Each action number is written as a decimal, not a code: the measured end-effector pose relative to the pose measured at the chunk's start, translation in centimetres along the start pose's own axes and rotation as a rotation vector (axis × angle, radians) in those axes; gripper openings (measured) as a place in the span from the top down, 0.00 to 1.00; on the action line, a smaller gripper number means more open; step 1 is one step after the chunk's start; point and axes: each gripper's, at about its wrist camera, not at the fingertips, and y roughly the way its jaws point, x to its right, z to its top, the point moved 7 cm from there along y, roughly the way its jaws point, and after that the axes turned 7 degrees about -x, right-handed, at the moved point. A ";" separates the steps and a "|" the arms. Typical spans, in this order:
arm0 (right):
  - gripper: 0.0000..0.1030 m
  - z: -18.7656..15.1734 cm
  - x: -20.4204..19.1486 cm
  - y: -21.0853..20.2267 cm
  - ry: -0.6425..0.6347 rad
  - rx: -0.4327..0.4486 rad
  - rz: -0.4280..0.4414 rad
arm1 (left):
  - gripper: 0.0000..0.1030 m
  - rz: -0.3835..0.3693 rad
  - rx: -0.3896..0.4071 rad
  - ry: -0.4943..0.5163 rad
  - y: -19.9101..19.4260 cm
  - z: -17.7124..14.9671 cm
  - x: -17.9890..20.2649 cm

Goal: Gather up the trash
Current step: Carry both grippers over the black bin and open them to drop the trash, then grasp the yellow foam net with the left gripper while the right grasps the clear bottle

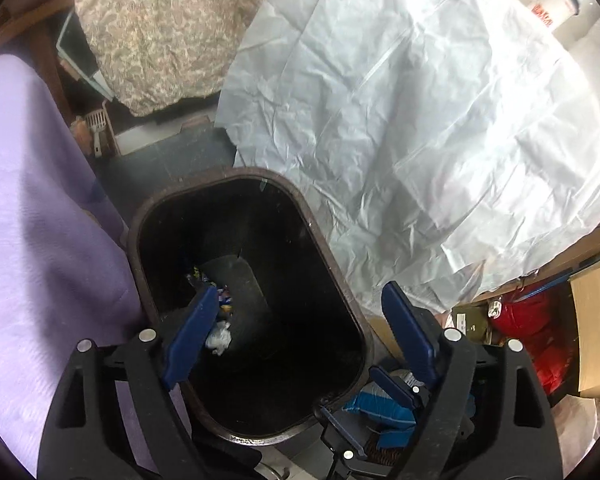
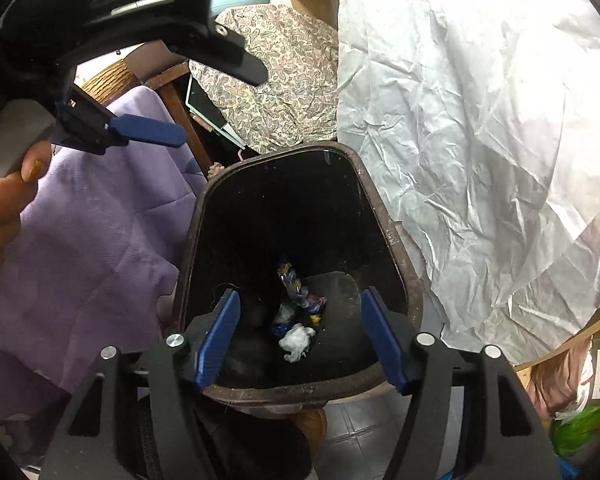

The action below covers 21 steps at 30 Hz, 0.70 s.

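Both grippers hang over the dark brown trash bin (image 2: 396, 240), the right gripper (image 2: 300, 336) and the left gripper (image 1: 300, 320) each with blue fingers spread wide and nothing between them. At the bin's bottom lie a crumpled white tissue (image 2: 297, 341) and colourful wrappers (image 2: 296, 292) just beside it. A wrinkled white plastic sheet (image 1: 420, 120) covers the table beside the bin, and a purple cloth (image 2: 100, 240) lies on the other side.
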 end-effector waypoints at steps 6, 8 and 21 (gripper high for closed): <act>0.35 0.4 -0.1 -1.2 0.010 0.006 -0.006 | 0.16 -0.036 0.027 0.021 -2.4 -1.4 0.1; 0.35 0.7 -0.3 -1.9 0.008 0.015 -0.002 | 0.16 0.000 0.055 0.034 -4.1 -2.3 0.0; 0.27 3.8 -7.2 -6.8 -0.099 0.088 0.070 | 0.05 0.136 0.434 -0.078 -21.1 -11.7 -6.8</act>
